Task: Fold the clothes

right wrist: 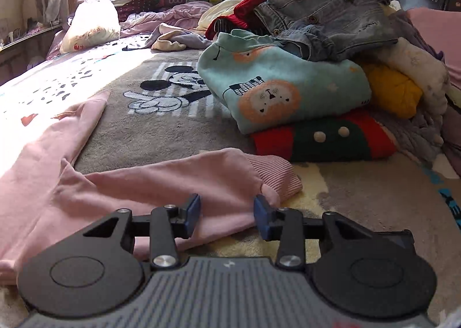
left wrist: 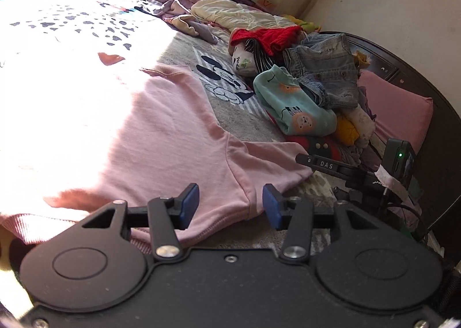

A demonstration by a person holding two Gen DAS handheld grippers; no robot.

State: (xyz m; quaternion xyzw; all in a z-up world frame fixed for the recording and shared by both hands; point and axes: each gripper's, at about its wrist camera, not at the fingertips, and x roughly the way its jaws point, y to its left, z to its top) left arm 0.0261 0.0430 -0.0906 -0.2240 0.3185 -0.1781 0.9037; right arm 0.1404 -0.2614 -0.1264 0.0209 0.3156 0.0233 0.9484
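both grippers — left gripper (left wrist: 230,207), right gripper (right wrist: 227,217) — are held open and empty over the pink top (left wrist: 161,129), spread flat on the bed (right wrist: 161,137); next, its sleeve (right wrist: 224,178) must be pinched and folded inward.

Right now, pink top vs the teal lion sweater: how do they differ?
The pink top lies spread flat on the blanket, one sleeve stretched toward the right gripper; the teal lion sweater is folded into a compact bundle.
The pink top is plain; the teal sweater has lion prints.
The pink top lies alone; the teal sweater sits in the pile, on a red and green garment and under a denim jacket.
Both rest on the bed, ungripped.
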